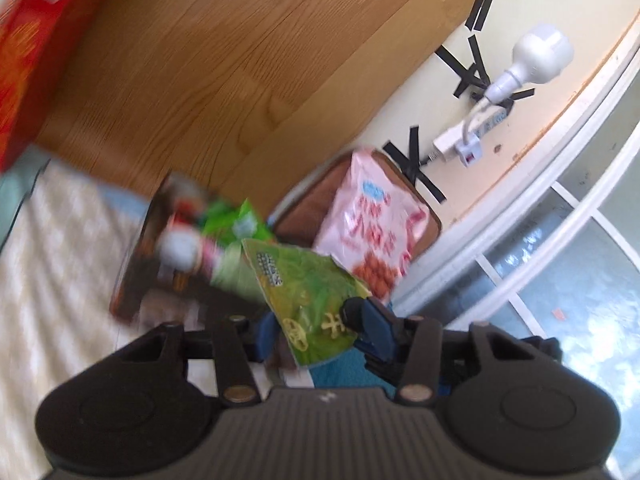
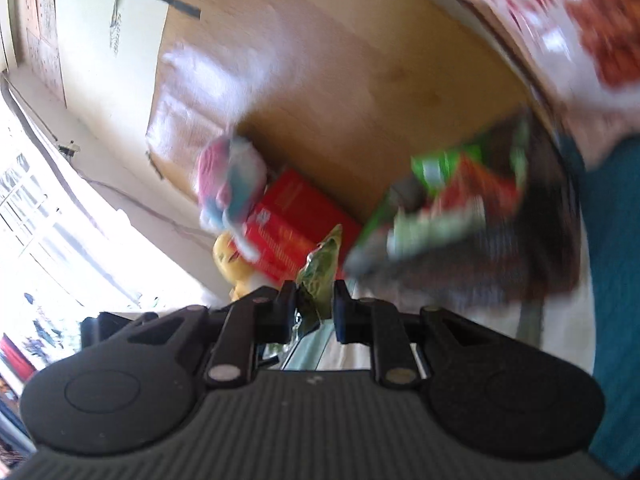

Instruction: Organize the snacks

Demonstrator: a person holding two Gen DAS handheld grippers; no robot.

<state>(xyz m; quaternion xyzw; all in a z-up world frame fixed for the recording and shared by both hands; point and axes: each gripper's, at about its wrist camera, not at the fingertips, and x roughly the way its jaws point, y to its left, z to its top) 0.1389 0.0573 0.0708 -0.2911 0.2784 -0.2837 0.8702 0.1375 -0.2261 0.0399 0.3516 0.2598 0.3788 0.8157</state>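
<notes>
In the left wrist view my left gripper (image 1: pixel 310 316) has its blue fingers (image 1: pixel 374 330) pressed on the lower end of a flat green snack bag (image 1: pixel 308 280), which stands up in front of the camera. In the right wrist view my right gripper (image 2: pixel 314 300) is shut on a crumpled green snack bag (image 2: pixel 322 264), seen edge-on between the black fingers (image 2: pixel 286 304). Whether these are one bag or two I cannot tell. A pink snack bag (image 1: pixel 372 224) stands in a brown tray (image 1: pixel 430 216). A dark box (image 1: pixel 136 280) holds blurred green and red packets (image 1: pixel 236 224).
A red carton (image 1: pixel 32 52) leans against the wooden board (image 1: pixel 240 60). A white lamp (image 1: pixel 540 52) and power strip (image 1: pixel 456 140) are taped to the wall. The right wrist view shows the red carton (image 2: pixel 296 216), a pink-and-blue packet (image 2: pixel 228 184), a yellow toy (image 2: pixel 232 264) and the pink bag (image 2: pixel 560 28).
</notes>
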